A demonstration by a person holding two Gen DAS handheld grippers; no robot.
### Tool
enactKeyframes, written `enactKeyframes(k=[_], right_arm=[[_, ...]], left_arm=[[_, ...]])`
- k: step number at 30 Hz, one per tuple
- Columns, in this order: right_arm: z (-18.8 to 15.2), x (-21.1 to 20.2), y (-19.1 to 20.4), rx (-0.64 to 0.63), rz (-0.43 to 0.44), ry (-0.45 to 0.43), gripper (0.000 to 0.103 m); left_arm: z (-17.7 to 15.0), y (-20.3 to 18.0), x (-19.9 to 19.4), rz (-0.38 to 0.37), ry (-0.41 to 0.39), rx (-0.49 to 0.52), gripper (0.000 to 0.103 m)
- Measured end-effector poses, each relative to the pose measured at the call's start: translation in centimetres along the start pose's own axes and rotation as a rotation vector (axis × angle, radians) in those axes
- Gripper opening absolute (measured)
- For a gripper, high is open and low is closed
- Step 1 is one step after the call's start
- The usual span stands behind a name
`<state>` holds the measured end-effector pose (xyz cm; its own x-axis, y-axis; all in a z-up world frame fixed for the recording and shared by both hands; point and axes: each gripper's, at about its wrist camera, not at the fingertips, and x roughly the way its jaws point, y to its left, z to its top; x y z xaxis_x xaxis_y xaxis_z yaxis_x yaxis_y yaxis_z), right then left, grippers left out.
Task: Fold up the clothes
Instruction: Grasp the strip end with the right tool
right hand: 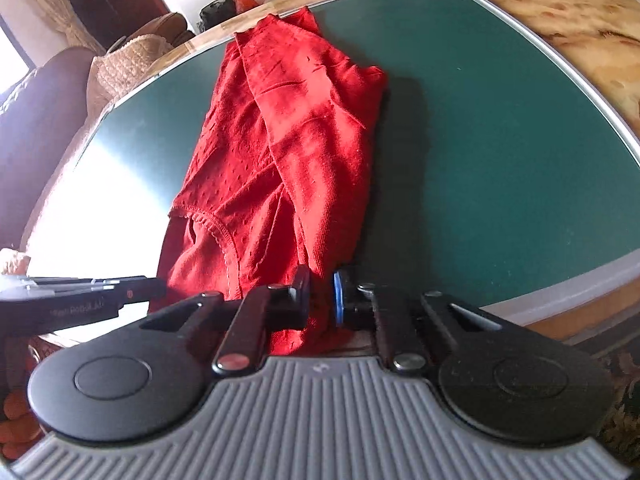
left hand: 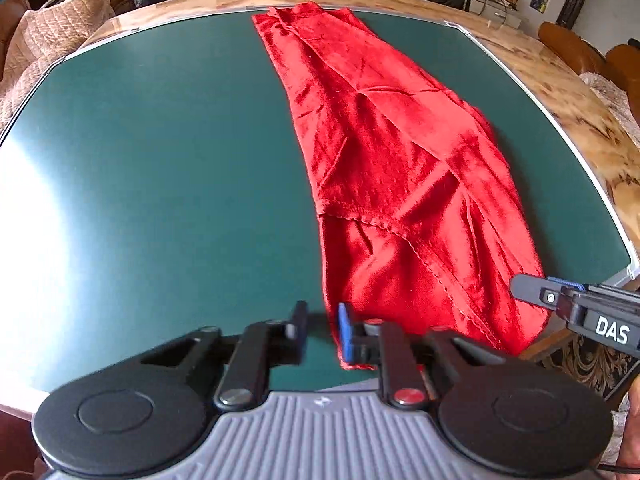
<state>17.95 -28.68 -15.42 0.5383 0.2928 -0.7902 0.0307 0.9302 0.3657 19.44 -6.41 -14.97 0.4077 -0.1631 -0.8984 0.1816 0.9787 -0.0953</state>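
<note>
Red knit cloth, a garment [left hand: 400, 160] already narrowed into a long strip, lies on the green mat [left hand: 160, 160] that covers the table [left hand: 560, 92]. Its long axis runs straight away from both tools. In the left wrist view it starts at the lower middle of the frame and climbs to the upper middle, where its far end reaches the mat's far edge.

Both tools are at the near end, one at each corner, so neither hand is nearer than the other. The left tongs [left hand: 323, 326] are at the strip's near left corner and are nearly closed. The red edge sits against the blue pad [left hand: 344, 332]. The fingers are blurred there, so I take it as a pinch on the corner rather than swear to it. The right tongs [right hand: 321, 296] are clenched on the near right corner, with red cloth filling the narrow gap between their fingers. In the left wrist view their tip comes in from the right edge of the frame, at the cloth's side.

The whole length of the garment lies ahead of the two grips and none behind them. My guess is that the coming move lifts this near end and carries it up the frame along the strip's own line. That would lay it on the far end and halve the length. The two corners would need to travel level, or the fold will skew.
</note>
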Motion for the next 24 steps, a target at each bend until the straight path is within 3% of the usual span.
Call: enactKeyframes(k=[4,11,13,15,16,19,21,24], right_arm=[[-0.3,-0.5,-0.6,0.041,0.029,-0.015,0.009],[-0.2,-1.2,-1.0,0.075,0.067,-0.034,0.008],[-0.1,-1.1,-1.1,0.075,0.068,-0.033,0.008],[0.0,-1.0,-1.1,0.073,0.063,-0.032,0.008],[0.0,-0.9,-1.1,0.073,0.062,-0.031,0.008],[0.0,-0.7,-1.1,0.073,0.057,-0.028,0.008],[0.0,-0.6,-1.2,0.075,0.057,-0.025,0.008],[-0.1,-0.5,-1.3,0.079,0.062,-0.025,0.009]], left_arm=[[-0.7,0.3,-0.6,-0.031,-0.006,-0.014,0.002],[-0.5,0.9,-1.0,-0.051,0.005,-0.019,0.003],[-0.2,0.7,-0.4,-0.032,0.022,-0.019,0.014],[-0.1,0.7,-0.5,-0.061,0.019,-0.021,0.04],[0.0,0.6,-0.5,-0.072,0.017,-0.015,0.043],[0.3,0.0,-0.2,-0.03,0.003,0.011,0.036],[0.6,-0.2,0.1,-0.009,0.0,0.017,0.01],[1.0,-0.3,0.5,-0.017,0.003,0.016,0.002]])
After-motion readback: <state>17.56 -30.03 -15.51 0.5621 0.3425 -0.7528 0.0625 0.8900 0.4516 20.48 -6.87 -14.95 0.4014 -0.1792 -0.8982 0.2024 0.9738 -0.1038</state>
